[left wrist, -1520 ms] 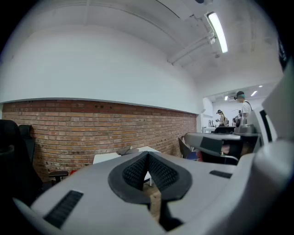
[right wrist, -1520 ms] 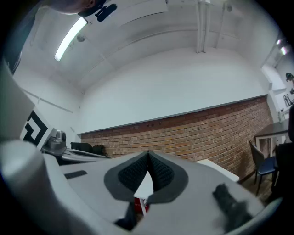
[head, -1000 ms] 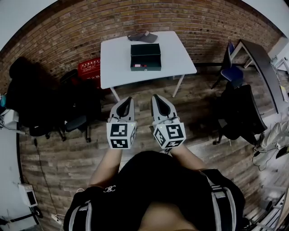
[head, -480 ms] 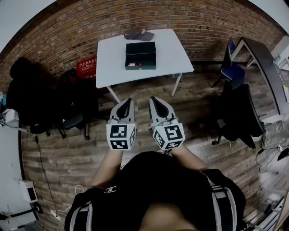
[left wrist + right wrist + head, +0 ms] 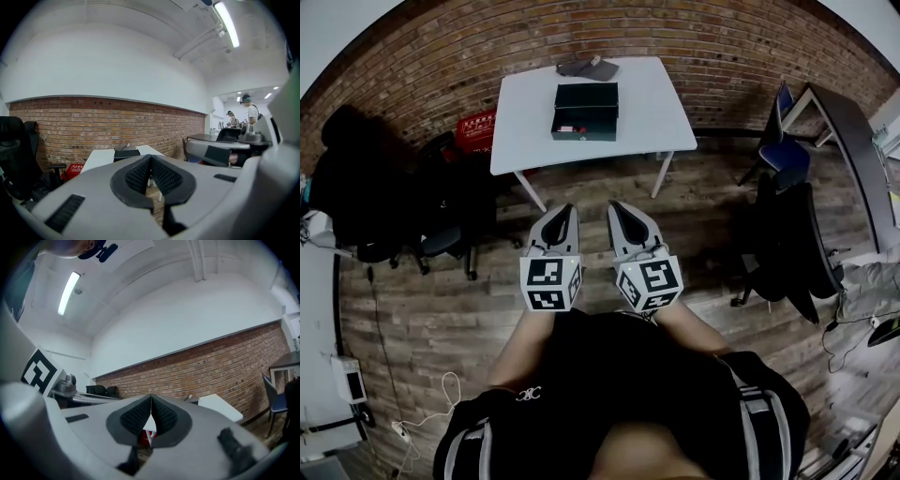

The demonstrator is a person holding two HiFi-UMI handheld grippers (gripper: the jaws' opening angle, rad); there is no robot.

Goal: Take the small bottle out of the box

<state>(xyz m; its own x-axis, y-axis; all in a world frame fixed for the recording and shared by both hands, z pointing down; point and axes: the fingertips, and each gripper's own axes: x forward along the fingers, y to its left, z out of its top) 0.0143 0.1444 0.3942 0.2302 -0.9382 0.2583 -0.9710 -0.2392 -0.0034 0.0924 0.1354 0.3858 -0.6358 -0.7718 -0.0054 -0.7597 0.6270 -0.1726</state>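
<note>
A black box stands open on the white table by the brick wall, far ahead of me. Something small and reddish lies at its front left, too small to name. My left gripper and right gripper hang side by side over the wooden floor, well short of the table, both shut and empty. In the left gripper view the pads meet, with the box and table beyond. The right gripper view shows its pads pressed together too.
A dark cap-like thing lies behind the box. A red crate sits under the table's left end. Black office chairs stand left, a blue chair, a dark desk and another black chair right. People stand far off.
In the head view the table and box have drifted left and slightly up. Both grippers keep the same place in front of the body, still shut.
</note>
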